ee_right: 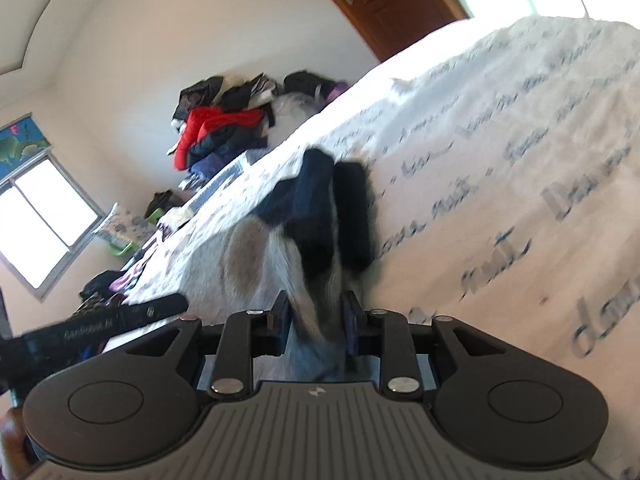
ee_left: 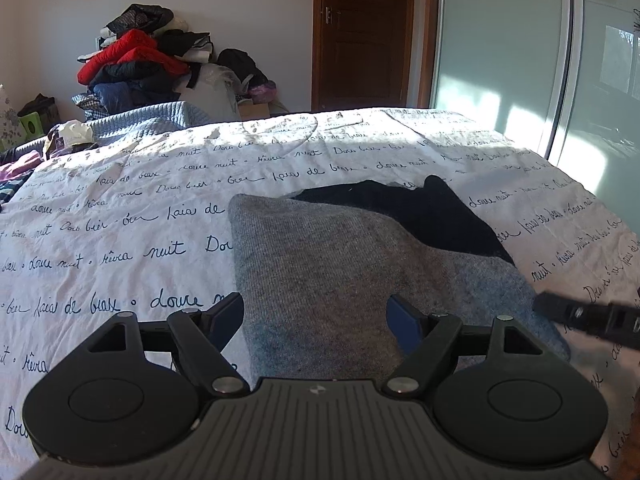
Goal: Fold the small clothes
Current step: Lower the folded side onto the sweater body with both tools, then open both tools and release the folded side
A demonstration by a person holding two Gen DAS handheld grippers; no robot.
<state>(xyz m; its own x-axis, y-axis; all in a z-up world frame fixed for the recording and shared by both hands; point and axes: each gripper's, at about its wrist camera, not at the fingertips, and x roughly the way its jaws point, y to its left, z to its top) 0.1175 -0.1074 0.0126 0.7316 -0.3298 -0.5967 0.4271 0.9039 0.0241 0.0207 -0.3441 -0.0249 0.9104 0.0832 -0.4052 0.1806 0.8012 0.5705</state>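
Observation:
A grey knit garment (ee_left: 340,264) with a black part (ee_left: 424,216) at its far end lies on the bed. My left gripper (ee_left: 316,314) is open, its fingers spread just above the garment's near part, holding nothing. My right gripper (ee_right: 316,318) is shut on the garment's edge (ee_right: 308,304), which bunches up grey and black between its pads; that view is tilted and blurred. The right gripper's finger (ee_left: 576,314) shows at the garment's right edge in the left wrist view. The left gripper's body (ee_right: 92,332) shows at the left in the right wrist view.
The bed has a white cover with dark script (ee_left: 120,216). A heap of clothes with a red jacket (ee_left: 132,56) stands beyond the bed. A brown door (ee_left: 364,32) and frosted sliding panels (ee_left: 500,60) are behind. More clothes (ee_left: 20,168) lie at the bed's far left.

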